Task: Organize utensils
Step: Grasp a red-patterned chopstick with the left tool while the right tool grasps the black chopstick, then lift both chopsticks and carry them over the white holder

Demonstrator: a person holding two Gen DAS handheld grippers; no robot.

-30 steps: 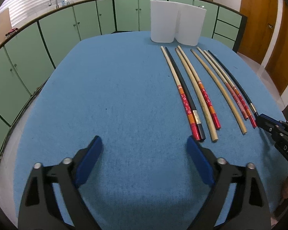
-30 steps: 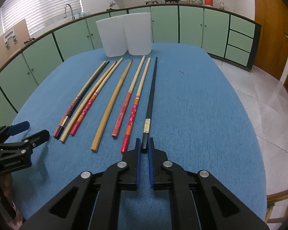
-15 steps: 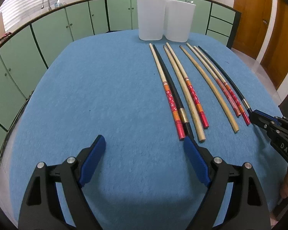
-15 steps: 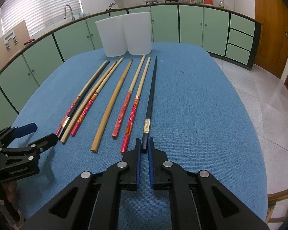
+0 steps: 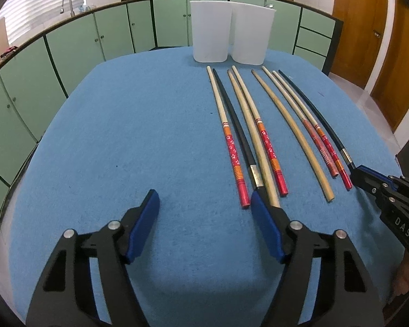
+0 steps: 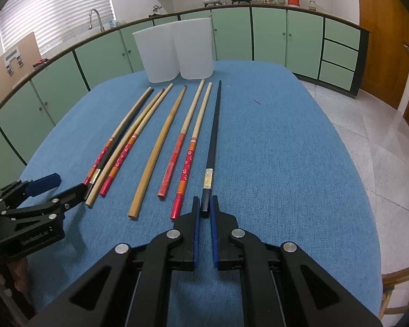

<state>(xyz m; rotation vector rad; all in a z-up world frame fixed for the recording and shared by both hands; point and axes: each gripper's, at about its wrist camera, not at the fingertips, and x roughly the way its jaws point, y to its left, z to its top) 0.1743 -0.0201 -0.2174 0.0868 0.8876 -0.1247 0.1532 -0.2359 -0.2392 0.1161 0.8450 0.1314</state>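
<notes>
The right gripper (image 6: 203, 212), black with blue-padded fingers, was closed narrowly around the butt end of the long black chopstick with a metal band (image 6: 212, 147), the last stick on the right of the row on the blue cloth-covered table (image 6: 286, 163). The shaft ran straight away from the pads toward the two white plastic tubs (image 6: 177, 51) at the table's far edge. The left gripper (image 5: 204, 204) was spread wide and empty, its right pad touching or just over the near ends of a second black chopstick (image 5: 235, 133) and a plain bamboo chopstick (image 5: 255, 141) at the row's left side.
</notes>
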